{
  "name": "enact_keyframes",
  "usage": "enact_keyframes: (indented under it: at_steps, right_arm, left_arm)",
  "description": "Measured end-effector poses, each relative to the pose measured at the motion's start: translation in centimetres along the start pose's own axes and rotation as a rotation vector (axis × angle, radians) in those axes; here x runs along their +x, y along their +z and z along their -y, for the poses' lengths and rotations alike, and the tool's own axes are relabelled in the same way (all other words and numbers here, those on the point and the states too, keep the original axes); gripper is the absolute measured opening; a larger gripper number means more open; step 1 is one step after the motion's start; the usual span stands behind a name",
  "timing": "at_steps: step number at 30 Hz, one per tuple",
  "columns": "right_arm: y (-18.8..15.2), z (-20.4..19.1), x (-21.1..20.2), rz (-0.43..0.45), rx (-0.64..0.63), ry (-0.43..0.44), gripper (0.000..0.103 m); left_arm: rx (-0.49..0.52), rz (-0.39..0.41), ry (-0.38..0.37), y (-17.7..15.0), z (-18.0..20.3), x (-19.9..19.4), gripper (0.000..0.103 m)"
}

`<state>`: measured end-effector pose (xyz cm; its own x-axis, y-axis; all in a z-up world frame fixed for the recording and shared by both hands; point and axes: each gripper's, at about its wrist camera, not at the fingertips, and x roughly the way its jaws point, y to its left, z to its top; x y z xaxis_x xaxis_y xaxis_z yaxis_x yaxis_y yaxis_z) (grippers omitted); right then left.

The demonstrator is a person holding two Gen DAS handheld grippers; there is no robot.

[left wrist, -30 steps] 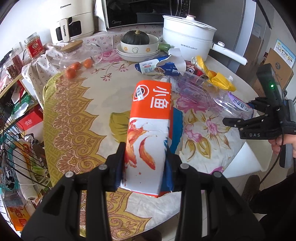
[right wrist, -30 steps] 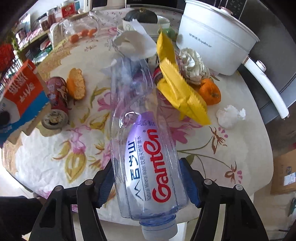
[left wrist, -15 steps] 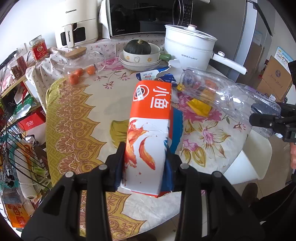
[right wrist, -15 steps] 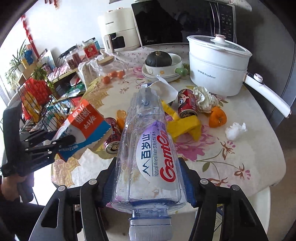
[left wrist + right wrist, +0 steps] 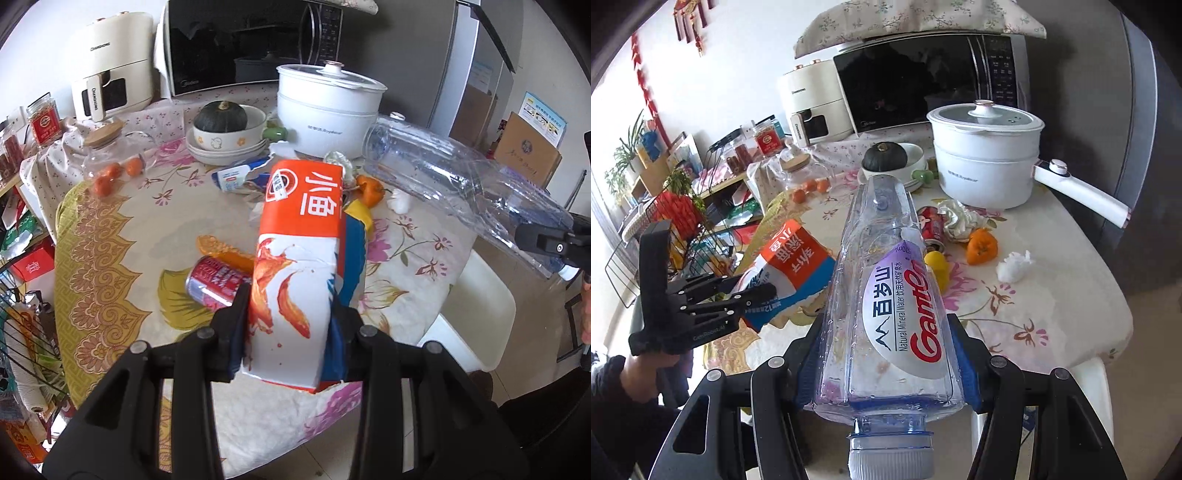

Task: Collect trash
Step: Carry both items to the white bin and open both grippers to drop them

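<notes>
Both loads have risen clear of the table (image 5: 110, 258); left gripper (image 5: 291, 328) clenches the orange carton (image 5: 295, 258), right gripper (image 5: 890, 354) grips the Ganten bottle (image 5: 886, 295); cans and peel remain uncollected.

Bright, even daylight fills both views, shadows soft. Glare whitens the wall behind the microwave (image 5: 923, 88). Fisheye bending and dark corners ring each frame.
</notes>
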<state>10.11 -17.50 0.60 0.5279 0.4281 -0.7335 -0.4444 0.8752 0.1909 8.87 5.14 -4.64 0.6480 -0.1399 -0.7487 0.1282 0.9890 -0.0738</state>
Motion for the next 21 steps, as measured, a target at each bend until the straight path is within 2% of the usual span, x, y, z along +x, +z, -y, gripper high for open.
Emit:
enact_keyframes:
  at_steps: [11,21]
  right_arm:
    - [-3.7,7.7,-3.7,-0.026,0.128,-0.146,0.063]
    - [-8.2,13.8,-6.3,-0.098,0.238,-0.253,0.063]
  left_arm:
    - [0.124,-0.015,-0.131,0.7,8.6,2.6,0.04]
    - [0.318,-0.083,-0.203,-0.4,17.8,5.9,0.04]
